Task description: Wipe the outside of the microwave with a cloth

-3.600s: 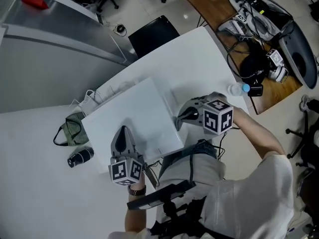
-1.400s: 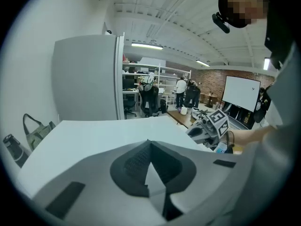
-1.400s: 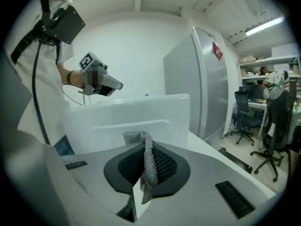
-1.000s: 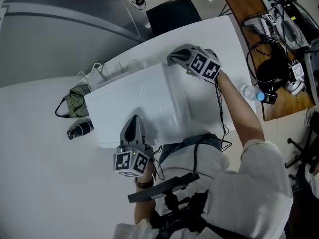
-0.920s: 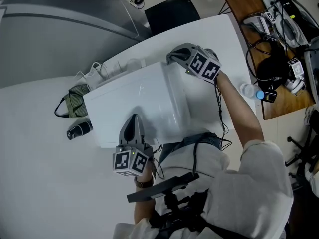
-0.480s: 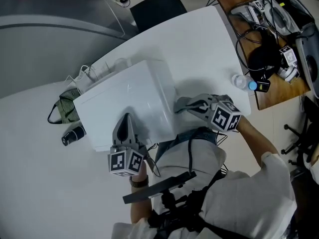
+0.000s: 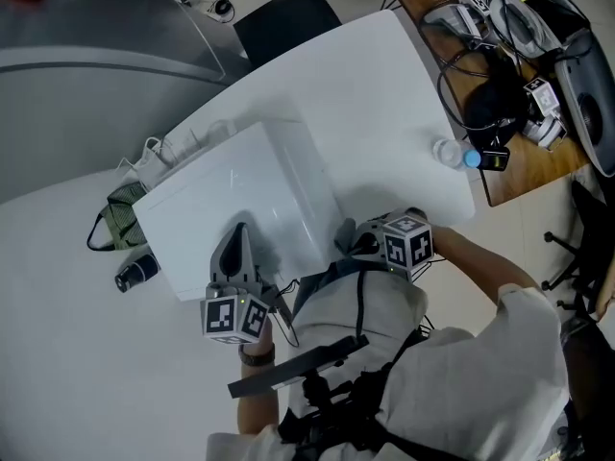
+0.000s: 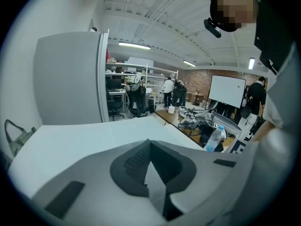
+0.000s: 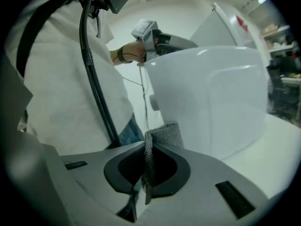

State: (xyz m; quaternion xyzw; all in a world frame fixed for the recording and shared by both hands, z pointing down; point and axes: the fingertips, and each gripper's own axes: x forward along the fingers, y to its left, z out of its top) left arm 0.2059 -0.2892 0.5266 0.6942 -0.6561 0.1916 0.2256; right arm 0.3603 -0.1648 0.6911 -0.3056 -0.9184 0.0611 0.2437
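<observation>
Two tongs: right tongs [image 7: 348, 238] clamped on grey terry cloth [image 9: 162, 135], just beside right wall of white boxy microwave [image 7: 231, 200] on white counter [image 7: 384, 104], wall lying leftward; left tongs [image 7: 233, 248] closed, empty, atop microwave

The microwave [image 7: 235, 195] is a plain white box and stands upright on the white table [image 7: 384, 94]. The cloth [image 9: 164, 134] is grey and rough. It is folded and pinched between the closed jaws of the right gripper [image 9: 146, 147], just beside the microwave's lower corner.
</observation>
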